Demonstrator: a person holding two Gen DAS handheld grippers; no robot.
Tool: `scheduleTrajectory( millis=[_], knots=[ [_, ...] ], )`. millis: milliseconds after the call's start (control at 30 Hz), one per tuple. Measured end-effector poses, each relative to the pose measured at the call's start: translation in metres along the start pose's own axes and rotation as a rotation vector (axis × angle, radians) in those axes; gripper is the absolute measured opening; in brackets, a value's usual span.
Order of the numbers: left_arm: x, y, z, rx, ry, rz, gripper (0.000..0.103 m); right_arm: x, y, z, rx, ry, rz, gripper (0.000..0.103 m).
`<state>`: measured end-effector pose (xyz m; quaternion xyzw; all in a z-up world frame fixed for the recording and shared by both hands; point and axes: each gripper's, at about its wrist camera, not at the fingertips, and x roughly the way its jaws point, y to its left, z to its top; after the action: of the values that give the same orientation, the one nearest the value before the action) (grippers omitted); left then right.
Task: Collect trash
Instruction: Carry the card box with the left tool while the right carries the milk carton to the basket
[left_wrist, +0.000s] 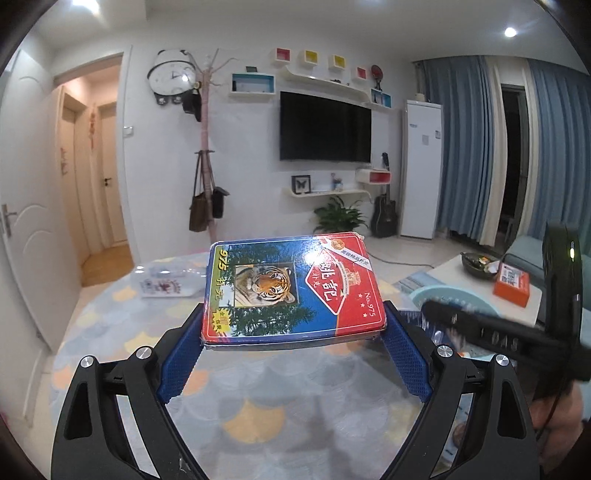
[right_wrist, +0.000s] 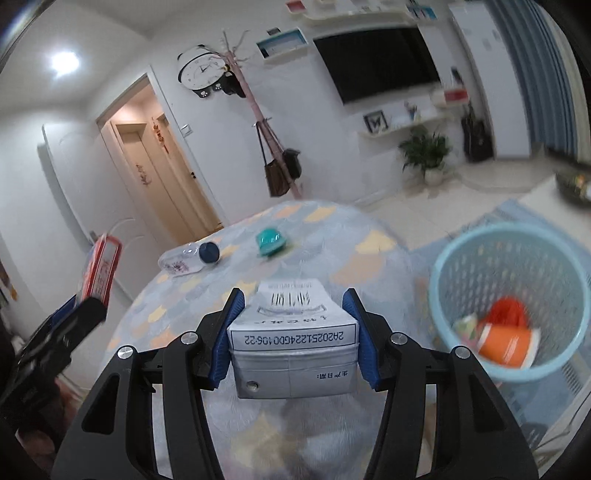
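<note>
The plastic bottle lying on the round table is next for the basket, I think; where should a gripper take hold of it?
Grip the plastic bottle across its clear body, just behind the dark blue cap. It lies on its side on the table, cap pointing toward the teal lid, so come down from above with the fingers straddling its width. Both grippers are full now.

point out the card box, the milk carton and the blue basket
card box (left_wrist: 291, 291), left wrist view, on the tiger picture on its top face
milk carton (right_wrist: 293, 363), right wrist view, on its grey end face
blue basket (right_wrist: 476, 266), right wrist view, on its inner mesh wall
</note>
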<state>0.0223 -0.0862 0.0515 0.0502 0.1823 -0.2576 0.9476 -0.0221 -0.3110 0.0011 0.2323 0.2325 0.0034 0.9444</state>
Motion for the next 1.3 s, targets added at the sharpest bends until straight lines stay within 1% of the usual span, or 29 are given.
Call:
scheduleTrajectory(
  millis=[33, 100, 233, 267, 300, 333, 400, 433, 500, 567, 600, 633, 667, 700, 800, 900, 1000, 1100, 1133, 1167, 1300],
  knots=[
    [0.004, -0.001, 0.000, 0.001, 0.010, -0.001, 0.087, 0.002, -0.001, -0.006, -0.002, 0.019, 0.010, 0.052],
    [0.008, -0.001, -0.002, 0.006, 0.022, 0.000, 0.087, 0.007, 0.002, -0.014, -0.032, 0.054, 0.005, 0.052],
    [0.010, -0.003, -0.007, 0.020, 0.037, 0.023, 0.087, 0.023, 0.012, -0.037, -0.120, 0.124, -0.050, 0.052],
    [0.010, -0.003, -0.008, 0.021, 0.042, 0.027, 0.087, 0.027, 0.014, -0.040, -0.135, 0.139, -0.065, 0.054],
    [0.010, -0.004, -0.009, 0.022, 0.047, 0.033, 0.087, 0.031, 0.016, -0.042, -0.148, 0.151, -0.085, 0.062],
    [0.011, -0.002, -0.011, 0.023, 0.055, 0.041, 0.087, 0.032, 0.015, -0.043, -0.147, 0.151, -0.091, 0.072],
    [0.011, -0.004, -0.010, 0.020, 0.062, 0.049, 0.087, 0.035, 0.014, -0.044, -0.126, 0.138, -0.092, 0.082],
    [0.012, -0.003, -0.011, 0.018, 0.065, 0.051, 0.087, 0.036, 0.013, -0.044, -0.117, 0.132, -0.090, 0.082],
    [0.012, -0.005, -0.011, 0.018, 0.072, 0.056, 0.087, 0.041, 0.012, -0.044, -0.113, 0.133, -0.095, 0.082],
    [0.012, -0.007, -0.012, 0.023, 0.078, 0.052, 0.087, 0.044, 0.016, -0.046, -0.148, 0.129, -0.122, 0.079],
    [0.012, -0.009, -0.011, 0.027, 0.078, 0.051, 0.087, 0.045, 0.018, -0.046, -0.160, 0.125, -0.136, 0.062],
    [0.012, -0.012, -0.011, 0.033, 0.076, 0.050, 0.087, 0.044, 0.017, -0.046, -0.157, 0.122, -0.133, 0.055],
    [0.012, -0.013, -0.011, 0.036, 0.074, 0.049, 0.087, 0.042, 0.015, -0.045, -0.144, 0.123, -0.119, 0.055],
    [0.013, -0.014, -0.009, 0.036, 0.073, 0.047, 0.087, 0.038, 0.011, -0.044, -0.123, 0.105, -0.104, 0.053],
    [0.016, -0.020, -0.004, 0.033, 0.072, 0.019, 0.087, 0.022, 0.001, -0.037, -0.108, 0.052, -0.108, 0.052],
    [0.024, -0.033, 0.003, 0.042, 0.075, -0.026, 0.087, 0.000, -0.020, -0.026, -0.079, -0.023, -0.158, 0.052],
    [0.037, -0.057, 0.014, 0.059, 0.077, -0.103, 0.087, -0.028, -0.059, -0.009, -0.015, -0.094, -0.239, 0.052],
    [0.056, -0.087, 0.023, 0.084, 0.090, -0.181, 0.087, -0.044, -0.096, 0.002, 0.053, -0.121, -0.290, 0.052],
    [0.063, -0.096, 0.026, 0.091, 0.096, -0.208, 0.087, -0.052, -0.114, 0.006, 0.090, -0.139, -0.321, 0.052],
    [0.074, -0.111, 0.032, 0.101, 0.104, -0.244, 0.087, -0.055, -0.123, 0.008, 0.106, -0.150, -0.342, 0.052],
    [0.106, -0.151, 0.043, 0.135, 0.134, -0.331, 0.087, -0.063, -0.160, 0.016, 0.136, -0.181, -0.430, 0.052]
  ],
)
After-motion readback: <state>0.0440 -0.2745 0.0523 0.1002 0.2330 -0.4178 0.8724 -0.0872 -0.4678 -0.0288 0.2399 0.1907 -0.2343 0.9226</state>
